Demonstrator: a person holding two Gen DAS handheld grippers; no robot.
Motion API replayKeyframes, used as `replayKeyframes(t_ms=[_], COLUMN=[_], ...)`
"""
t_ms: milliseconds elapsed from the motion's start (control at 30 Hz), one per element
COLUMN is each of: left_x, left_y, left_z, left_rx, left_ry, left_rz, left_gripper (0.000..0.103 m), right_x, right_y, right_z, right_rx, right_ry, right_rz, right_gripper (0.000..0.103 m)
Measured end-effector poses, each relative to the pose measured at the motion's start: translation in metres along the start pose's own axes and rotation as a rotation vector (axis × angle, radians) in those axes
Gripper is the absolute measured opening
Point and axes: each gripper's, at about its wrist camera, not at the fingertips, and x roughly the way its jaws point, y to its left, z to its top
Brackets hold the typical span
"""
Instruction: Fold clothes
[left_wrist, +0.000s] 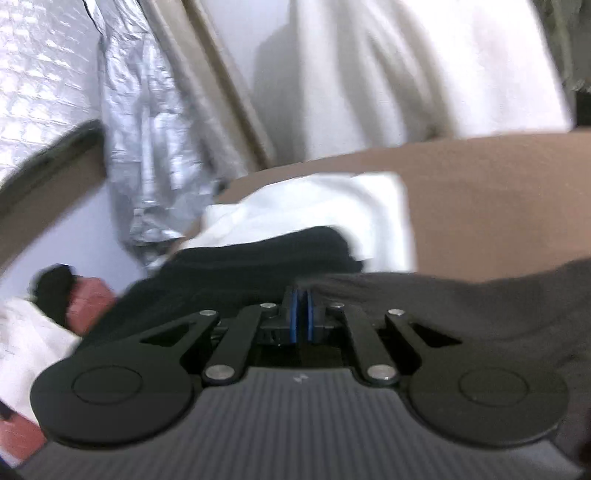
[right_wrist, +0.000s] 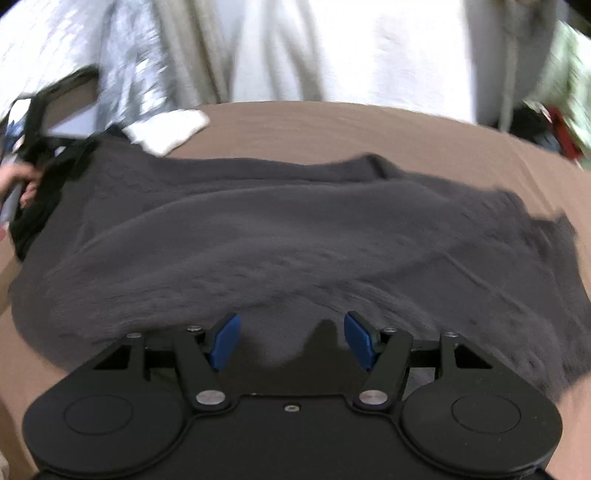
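the grey top (right_wrist: 295, 236) is lying spread across the brown bed (right_wrist: 369, 125), mostly flat but still rumpled, with a big ridge running across the middle, so i'd say the fold is barely started, maybe mid first fold at best

left gripper (left_wrist: 303, 317) has its blue pads pressed together, and the grey fabric edge comes right up to the tips, so it looks clamped on the top, though the blur makes the exact pinch hard to see. right gripper (right_wrist: 291, 339) has its tongs wide apart with the near edge of the top sitting just in front of them, nothing held

other stuff: a black garment (left_wrist: 258, 258) bunched next to a white cloth (left_wrist: 332, 199) over on the left side of the bed, neither looks neatly folded as far as i can tell. so going by that, pretty much everything is left: flatten the grey one, fold it, then deal with the other pieces

containers: honestly don't see any basket or bin. there's a crinkly silver bag (left_wrist: 147, 147) hanging past the bed edge, can't tell if anything's in it
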Motion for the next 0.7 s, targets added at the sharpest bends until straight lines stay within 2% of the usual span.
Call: replayKeyframes(t_ms=[67, 100, 133, 233, 333, 433, 500, 600, 700], left_x=[0.007, 0.005, -0.003, -0.034, -0.066, -0.092, -0.109, -0.127, -0.137], left_y=[0.007, 0.008, 0.011, 0.026, 0.02, -0.015, -0.054, -0.111, -0.16], left_z=[0.004, 0.001, -0.002, -0.005, -0.006, -0.004, -0.004, -0.006, -0.011], left_rx=[-0.002, -0.009, -0.051, -0.245, -0.361, -0.354, -0.287, -0.202, -0.163], left_ry=[0.023, 0.038, 0.022, -0.022, -0.066, -0.078, -0.057, -0.011, 0.012], left_rz=[0.051, 0.036, 0.014, -0.128, -0.26, -0.439, -0.565, -0.743, -0.86], left_gripper=[0.01, 0.011, 0.015, 0.034, 0.037, 0.046, 0.047, 0.047, 0.047], right_x=[-0.008, -0.014, -0.02, -0.04, -0.06, -0.065, -0.061, -0.046, -0.027], right_y=[-0.022, -0.034, -0.045, -0.074, -0.099, -0.123, -0.141, -0.169, -0.197], right_z=[-0.005, -0.009, -0.014, -0.027, -0.041, -0.05, -0.056, -0.065, -0.068], right_rx=[0.079, 0.122, 0.162, 0.243, 0.304, 0.391, 0.479, 0.625, 0.769], right_ry=[-0.016, -0.03, -0.04, -0.064, -0.084, -0.093, -0.101, -0.128, -0.178], right_rz=[-0.011, -0.013, -0.014, -0.027, -0.068, -0.069, -0.069, -0.044, -0.017], right_gripper=[0.068, 0.068, 0.068, 0.068, 0.068, 0.071, 0.078, 0.079, 0.08])
